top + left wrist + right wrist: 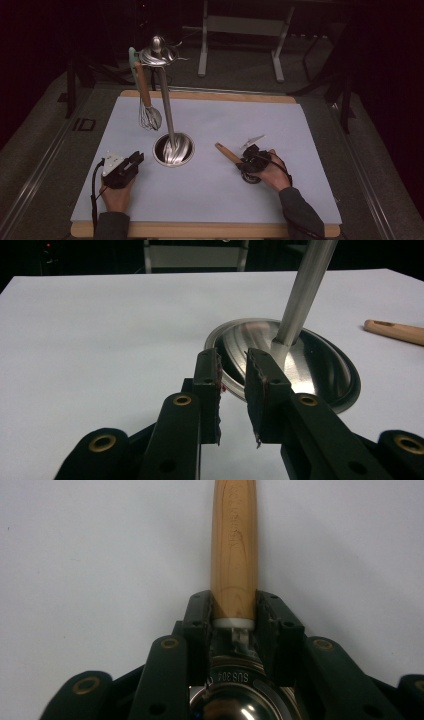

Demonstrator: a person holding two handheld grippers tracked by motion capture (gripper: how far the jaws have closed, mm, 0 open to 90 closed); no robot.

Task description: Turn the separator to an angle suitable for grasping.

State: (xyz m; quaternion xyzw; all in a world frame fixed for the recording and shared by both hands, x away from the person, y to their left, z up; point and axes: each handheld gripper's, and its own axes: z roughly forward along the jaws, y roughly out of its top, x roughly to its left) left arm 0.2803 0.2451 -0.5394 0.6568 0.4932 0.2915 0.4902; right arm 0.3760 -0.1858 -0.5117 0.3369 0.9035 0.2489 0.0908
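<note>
From the high view we see our right gripper (250,162) toward the desk's right edge, set over the metal end of a wooden-handled utensil (227,153); its handle runs away from the fingers toward the desk's middle and slightly to the far edge, pointing at the round steel base (173,150) of the utensil stand, whose pole (166,105) rises to a top hook ring where a whisk (149,114) hangs. Our left gripper (131,165) rests near the left front, just beside that base, so the right hand is plainly the nearer one to the utensil. A small shiny piece (252,140) lies just beyond the right gripper. In the left gripper view the fingers (207,390) stand parted with nothing between them, the base (320,370) and pole (305,290) ahead, the wooden handle tip (395,331) off to the side. In the right gripper view the fingers (197,620) flank the handle (234,550) at its ferrule, the long axis straight ahead; we judge them grasping it, lightly, and the stand's pole is what a swing toward the hooks must clear
</note>
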